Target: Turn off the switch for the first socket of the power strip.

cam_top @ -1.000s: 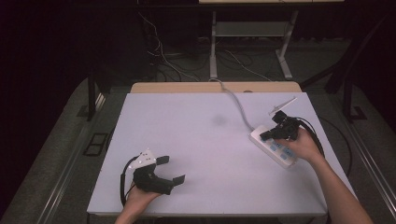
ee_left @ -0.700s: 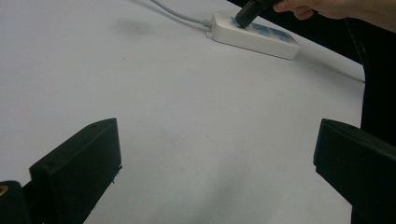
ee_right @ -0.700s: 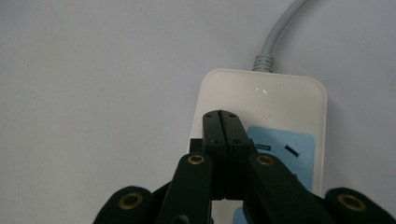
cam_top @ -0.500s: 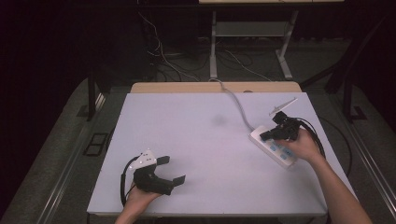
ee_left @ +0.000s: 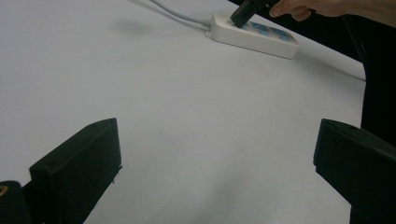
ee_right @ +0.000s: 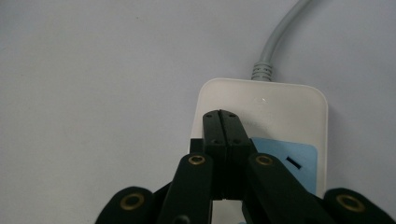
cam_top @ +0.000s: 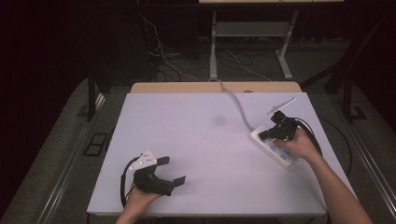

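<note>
On the white tabletop (cam_top: 205, 140): right claw (ee_right: 221, 116) — jaws pressed together — tip on a white power strip (cam_top: 273, 145); left claw (cam_top: 173, 170) — jaws spread wide, holding nothing.

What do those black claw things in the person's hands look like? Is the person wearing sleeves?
Both are black. The left gripper has two blocky, flat-faced jaws, a grey three-cornered plate on top and a black cable looping behind it. The right gripper has jointed black links with brass-coloured rivets, a grey plate too, and a black cable. No sleeves show on either forearm.
</note>
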A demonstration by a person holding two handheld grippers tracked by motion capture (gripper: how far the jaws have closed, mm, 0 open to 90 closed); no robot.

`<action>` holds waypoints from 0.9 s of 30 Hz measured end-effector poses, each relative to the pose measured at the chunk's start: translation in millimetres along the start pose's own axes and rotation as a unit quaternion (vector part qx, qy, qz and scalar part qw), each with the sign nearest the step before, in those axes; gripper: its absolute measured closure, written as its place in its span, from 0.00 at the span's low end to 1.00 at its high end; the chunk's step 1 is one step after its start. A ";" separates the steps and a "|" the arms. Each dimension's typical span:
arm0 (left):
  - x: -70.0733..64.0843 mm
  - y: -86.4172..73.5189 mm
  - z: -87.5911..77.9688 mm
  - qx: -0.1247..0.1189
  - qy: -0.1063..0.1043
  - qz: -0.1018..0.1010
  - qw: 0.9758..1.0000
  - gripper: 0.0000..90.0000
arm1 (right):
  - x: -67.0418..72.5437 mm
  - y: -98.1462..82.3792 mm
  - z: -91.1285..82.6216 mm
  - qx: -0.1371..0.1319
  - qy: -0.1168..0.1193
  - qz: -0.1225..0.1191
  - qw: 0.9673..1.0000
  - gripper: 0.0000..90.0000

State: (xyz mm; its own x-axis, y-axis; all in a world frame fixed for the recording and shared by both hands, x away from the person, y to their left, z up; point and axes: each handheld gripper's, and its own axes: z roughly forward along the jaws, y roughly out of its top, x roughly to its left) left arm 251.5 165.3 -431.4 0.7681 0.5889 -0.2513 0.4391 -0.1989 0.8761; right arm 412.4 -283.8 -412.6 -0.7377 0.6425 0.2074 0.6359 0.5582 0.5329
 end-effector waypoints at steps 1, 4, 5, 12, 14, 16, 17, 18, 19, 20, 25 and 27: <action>-0.2 -0.1 -0.1 0.000 0.000 -0.001 1.000 0.00 | 0.8 0.5 0.0 0.002 -0.002 0.001 1.000 1.00; 0.2 0.0 -0.2 0.000 -0.001 0.000 1.000 0.00 | 3.5 3.7 1.0 0.017 0.002 0.001 1.000 1.00; 0.3 0.1 -0.3 0.000 -0.001 0.000 1.000 0.00 | 5.7 4.7 1.1 0.021 -0.004 -0.003 1.000 1.00; -0.8 0.6 -2.4 -0.004 -0.001 0.001 1.000 0.00 | 8.3 7.5 1.3 0.037 -0.020 -0.004 0.999 1.00; -0.4 0.3 -3.4 -0.006 -0.001 0.000 1.000 0.00 | 9.5 5.5 1.1 0.030 -0.024 -0.006 0.999 1.00; 0.2 0.1 -3.7 -0.006 0.000 0.000 1.000 0.00 | 8.1 1.7 0.9 0.015 -0.019 -0.002 1.000 1.00; 0.5 0.1 -3.6 -0.006 0.000 0.000 1.000 0.00 | 6.3 -0.4 0.7 0.007 -0.013 0.003 1.000 1.00; 0.5 0.1 -3.1 -0.006 0.000 -0.001 1.000 0.00 | 5.5 -2.1 0.6 0.001 -0.011 0.006 1.000 1.00; 0.7 0.2 -2.7 -0.005 -0.001 0.000 1.000 0.00 | 4.9 -2.8 0.5 -0.002 -0.009 0.006 1.000 1.00; 0.6 0.2 -2.1 -0.004 -0.001 -0.001 1.000 0.00 | 4.7 -2.7 0.5 -0.002 -0.008 0.005 1.000 1.00; 2.1 0.4 0.0 -0.002 -0.001 -0.002 1.000 0.00 | 5.0 -0.5 0.5 0.002 -0.007 0.003 1.000 1.00; 2.0 0.4 -0.6 -0.003 -0.001 -0.004 1.000 0.00 | 5.4 0.2 0.3 0.005 -0.004 0.007 1.000 1.00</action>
State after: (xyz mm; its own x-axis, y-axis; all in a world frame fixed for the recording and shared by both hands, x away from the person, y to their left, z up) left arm 252.9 166.9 -431.3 0.7662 0.5883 -0.2586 0.4421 -0.1905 0.8765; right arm 408.6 -280.0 -411.7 -0.7269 0.6547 0.2073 0.6480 0.5542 0.5224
